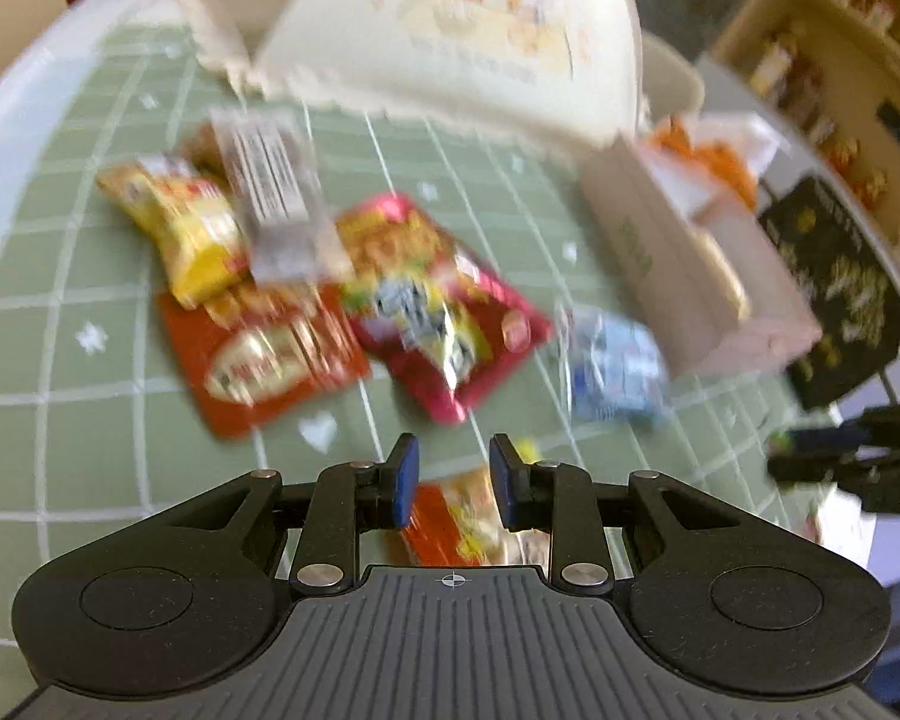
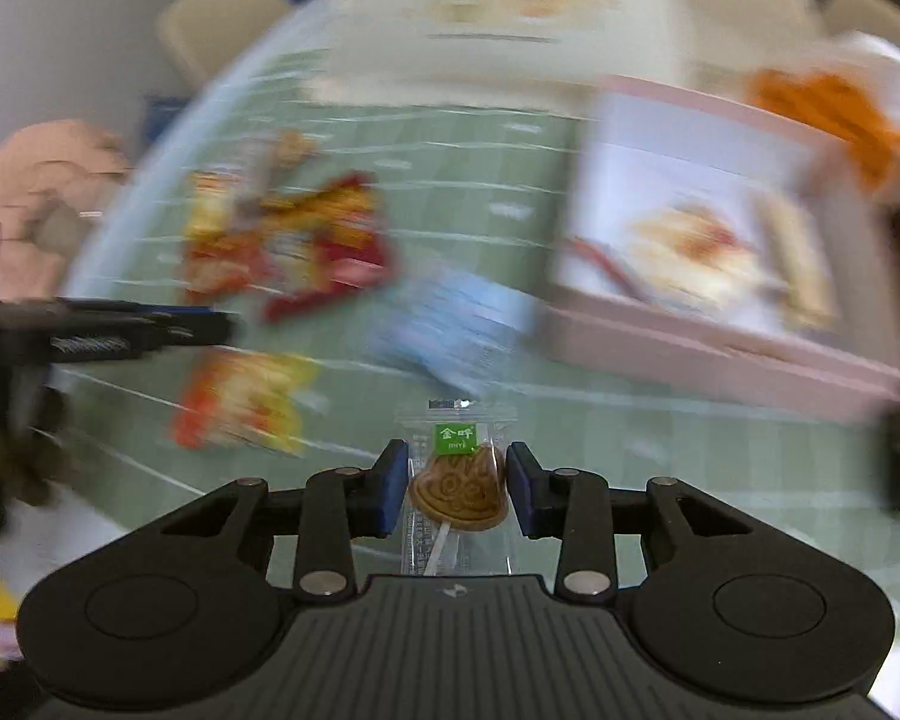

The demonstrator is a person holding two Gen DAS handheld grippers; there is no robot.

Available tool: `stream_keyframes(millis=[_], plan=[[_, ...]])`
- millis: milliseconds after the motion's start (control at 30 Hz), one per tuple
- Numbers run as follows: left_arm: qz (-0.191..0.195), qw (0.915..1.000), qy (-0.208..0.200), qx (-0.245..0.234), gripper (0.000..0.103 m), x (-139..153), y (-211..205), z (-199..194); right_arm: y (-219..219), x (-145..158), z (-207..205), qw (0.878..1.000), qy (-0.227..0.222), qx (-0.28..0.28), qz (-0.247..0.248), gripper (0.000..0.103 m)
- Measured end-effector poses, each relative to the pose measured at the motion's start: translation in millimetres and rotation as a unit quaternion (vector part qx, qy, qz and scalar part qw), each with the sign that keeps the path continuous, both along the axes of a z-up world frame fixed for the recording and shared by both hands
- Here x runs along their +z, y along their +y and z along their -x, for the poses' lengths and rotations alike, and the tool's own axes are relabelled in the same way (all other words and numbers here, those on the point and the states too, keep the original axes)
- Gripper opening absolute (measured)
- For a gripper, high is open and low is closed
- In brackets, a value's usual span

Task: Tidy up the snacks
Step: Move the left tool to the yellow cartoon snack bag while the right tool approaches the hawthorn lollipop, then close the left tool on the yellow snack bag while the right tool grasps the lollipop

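right gripper (image 2: 456,489) is carrying a wrapped lollipop (image 2: 457,489) between its jaws; the brown candy head is sitting sharp and steady against a smeared background, so i am reading it as gripped, though the blue pads (image 2: 393,483) are showing a thin gap beside the wrapper and firm contact is not certain. the lollipop's long axis is running along the gripper's own line, green label at the far end, stick pointing back toward the camera. the pink box (image 2: 720,348) is lying far and to the right of this gripper, near but not under it, with packets already inside; judging by that, the coming move is a carry far-right over the near wall of the box. the right hand is clearly the nearer one. left gripper (image 1: 453,480) is hovering over the green gridded tablecloth (image 1: 90,420), jaws narrowed with a gap between them; an orange-yellow packet (image 1: 456,525) is showing in that gap, and whether it is held or merely lying below i cannot tell. loose snacks are lying far of the left gripper: a red packet (image 1: 438,306), a blue packet (image 1: 618,366).
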State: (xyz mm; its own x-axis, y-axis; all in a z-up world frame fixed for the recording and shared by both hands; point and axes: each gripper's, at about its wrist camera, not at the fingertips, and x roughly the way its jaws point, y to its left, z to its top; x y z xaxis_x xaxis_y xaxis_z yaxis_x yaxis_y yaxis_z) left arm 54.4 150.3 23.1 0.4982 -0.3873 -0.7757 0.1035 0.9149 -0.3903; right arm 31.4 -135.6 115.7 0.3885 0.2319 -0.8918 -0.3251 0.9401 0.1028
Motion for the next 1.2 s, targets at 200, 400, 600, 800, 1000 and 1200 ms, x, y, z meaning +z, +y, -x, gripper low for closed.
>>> stream_keyframes(millis=[200, 400, 600, 800, 1000, 1200], plan=[[-0.005, 0.9984, 0.017, -0.053, 0.031, 10.7, -20.6, 35.1, -45.4, -10.9, 26.1, 0.996, -0.041, -0.072, 0.035, 0.063], [-0.134, 0.9885, -0.036, -0.059, 0.032, 39.7, -74.7, 50.3, -56.4, -40.2, 44.8, 0.992, -0.034, -0.107, 0.053, 0.063], [-0.242, 0.9637, -0.058, -0.096, 0.033, 20.1, -129.0, 57.7, -63.5, -45.2, 52.2, 0.99, -0.054, -0.123, 0.049, 0.068], [-0.275, 0.9506, -0.063, -0.129, 0.049, 4.8, -154.1, 63.5, -67.9, -51.7, 60.2, 0.987, -0.069, -0.139, 0.039, 0.077], [-0.197, 0.9736, -0.089, -0.072, 0.065, 19.6, -138.3, 70.0, -76.8, -60.5, 67.3, 0.985, -0.069, -0.157, 0.004, 0.089], [-0.125, 0.9894, -0.03, 0.068, 0.063, 20.8, -89.3, 55.5, -68.6, -66.0, 72.3, 0.988, -0.085, -0.131, 0.017, 0.098]])
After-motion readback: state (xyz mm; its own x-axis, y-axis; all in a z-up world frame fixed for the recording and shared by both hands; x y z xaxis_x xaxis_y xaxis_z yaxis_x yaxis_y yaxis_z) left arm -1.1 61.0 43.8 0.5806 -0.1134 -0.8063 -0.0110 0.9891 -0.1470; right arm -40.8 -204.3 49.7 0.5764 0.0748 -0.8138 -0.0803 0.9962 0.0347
